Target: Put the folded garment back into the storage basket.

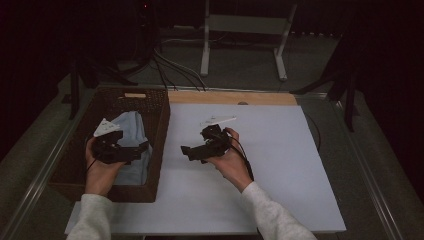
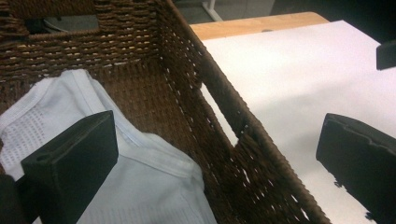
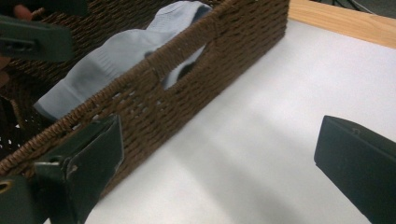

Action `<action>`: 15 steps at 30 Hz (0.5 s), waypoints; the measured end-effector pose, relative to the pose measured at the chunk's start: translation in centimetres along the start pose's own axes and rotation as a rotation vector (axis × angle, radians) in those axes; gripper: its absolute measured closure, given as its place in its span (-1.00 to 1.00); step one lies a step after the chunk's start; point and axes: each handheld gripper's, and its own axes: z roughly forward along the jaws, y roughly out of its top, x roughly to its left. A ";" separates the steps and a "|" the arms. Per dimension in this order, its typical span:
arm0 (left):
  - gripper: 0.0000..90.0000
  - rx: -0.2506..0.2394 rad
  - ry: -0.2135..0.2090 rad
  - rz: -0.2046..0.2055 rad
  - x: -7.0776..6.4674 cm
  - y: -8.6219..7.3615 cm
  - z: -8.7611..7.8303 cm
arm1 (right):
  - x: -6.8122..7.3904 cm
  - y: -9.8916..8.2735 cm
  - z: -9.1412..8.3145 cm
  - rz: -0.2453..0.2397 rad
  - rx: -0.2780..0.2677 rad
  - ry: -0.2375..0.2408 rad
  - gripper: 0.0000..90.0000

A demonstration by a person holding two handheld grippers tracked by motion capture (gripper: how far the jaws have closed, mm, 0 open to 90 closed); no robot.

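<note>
At 9 o'clock, cloth (image 1: 131, 142) is lying in basket (image 1: 159, 130); L gripper (image 1: 131, 152) is hovering over it, R gripper (image 1: 192, 151) beside, both wide open, empty. You're lowering L straight, pinching a fold.

Basket wall (image 1: 161, 131) between grippers, white tabletop (image 1: 280, 165) open rightward

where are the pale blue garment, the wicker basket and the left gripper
pale blue garment (image 2: 154, 186): left gripper view, its ribbed fabric
wicker basket (image 1: 161, 117): high view, its right wall
left gripper (image 1: 142, 149): high view, between its open jaw tips
</note>
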 end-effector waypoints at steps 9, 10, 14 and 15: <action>-1.00 -0.030 -0.004 0.026 -1.2 -0.3 -0.9 | -1.3 -1.1 -1.2 0.003 -0.006 -0.024 -0.96; -1.00 -0.032 0.000 0.031 -1.4 -0.4 -1.0 | -1.5 -1.2 -1.3 0.004 -0.006 -0.028 -0.96; -1.00 -0.039 -0.007 0.039 -1.9 -0.7 -1.4 | -2.0 -1.6 -1.9 0.012 -0.017 -0.032 -0.96; -1.00 -0.043 -0.010 0.039 -2.0 -0.8 -1.5 | -2.1 -1.7 -2.0 0.013 -0.019 -0.033 -0.96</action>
